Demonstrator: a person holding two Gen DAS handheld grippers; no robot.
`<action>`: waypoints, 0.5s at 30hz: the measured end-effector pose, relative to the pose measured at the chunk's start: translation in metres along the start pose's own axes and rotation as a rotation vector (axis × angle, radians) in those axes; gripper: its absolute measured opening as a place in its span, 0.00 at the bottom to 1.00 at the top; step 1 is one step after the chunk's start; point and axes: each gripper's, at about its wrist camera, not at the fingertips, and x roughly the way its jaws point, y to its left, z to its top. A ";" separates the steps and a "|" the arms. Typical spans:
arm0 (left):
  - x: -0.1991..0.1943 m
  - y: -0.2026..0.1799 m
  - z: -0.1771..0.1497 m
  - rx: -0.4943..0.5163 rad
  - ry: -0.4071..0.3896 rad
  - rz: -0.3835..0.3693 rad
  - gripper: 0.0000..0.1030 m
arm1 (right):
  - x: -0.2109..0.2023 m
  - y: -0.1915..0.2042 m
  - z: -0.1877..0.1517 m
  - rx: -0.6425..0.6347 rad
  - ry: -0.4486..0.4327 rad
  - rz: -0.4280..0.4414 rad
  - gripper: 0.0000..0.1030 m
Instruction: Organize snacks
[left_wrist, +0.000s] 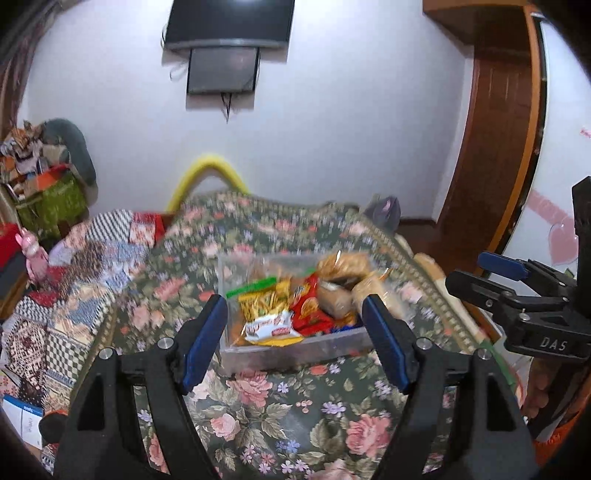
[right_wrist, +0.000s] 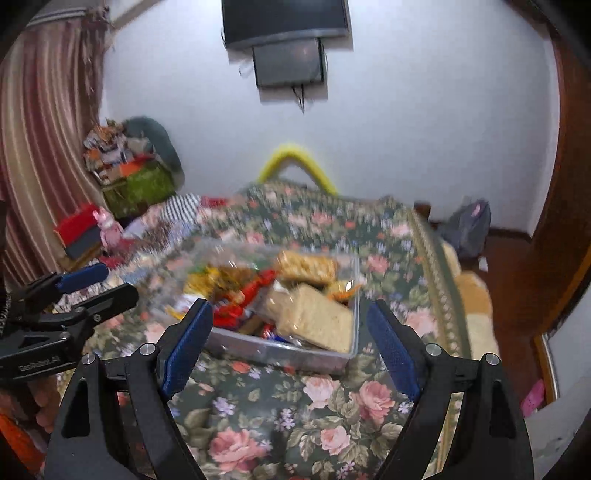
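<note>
A clear plastic bin (left_wrist: 295, 349) full of snacks sits on the floral bedspread. It holds a yellow snack bag (left_wrist: 264, 301), red packets (left_wrist: 308, 306) and wrapped crackers (left_wrist: 345, 264). The bin also shows in the right wrist view (right_wrist: 295, 356), with a cracker pack (right_wrist: 314, 317) on top. My left gripper (left_wrist: 295, 317) is open and empty, held above the bed just in front of the bin. My right gripper (right_wrist: 290, 332) is open and empty, also just short of the bin. Each gripper shows at the edge of the other's view.
The floral bedspread (left_wrist: 280, 417) covers the bed, with a patchwork quilt (left_wrist: 74, 273) at the left. A wooden wardrobe (left_wrist: 498, 122) stands at the right. A wall-mounted TV (left_wrist: 227, 26) hangs ahead. Piled boxes and a green bag (left_wrist: 51, 199) stand at the far left.
</note>
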 end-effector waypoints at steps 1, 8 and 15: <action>-0.007 -0.002 0.002 0.003 -0.018 0.001 0.73 | -0.011 0.002 0.002 0.002 -0.025 0.007 0.81; -0.068 -0.022 0.004 0.043 -0.167 0.018 0.80 | -0.063 0.015 0.005 0.013 -0.165 0.039 0.86; -0.094 -0.031 -0.003 0.054 -0.228 0.032 0.93 | -0.079 0.021 -0.003 0.001 -0.223 0.023 0.99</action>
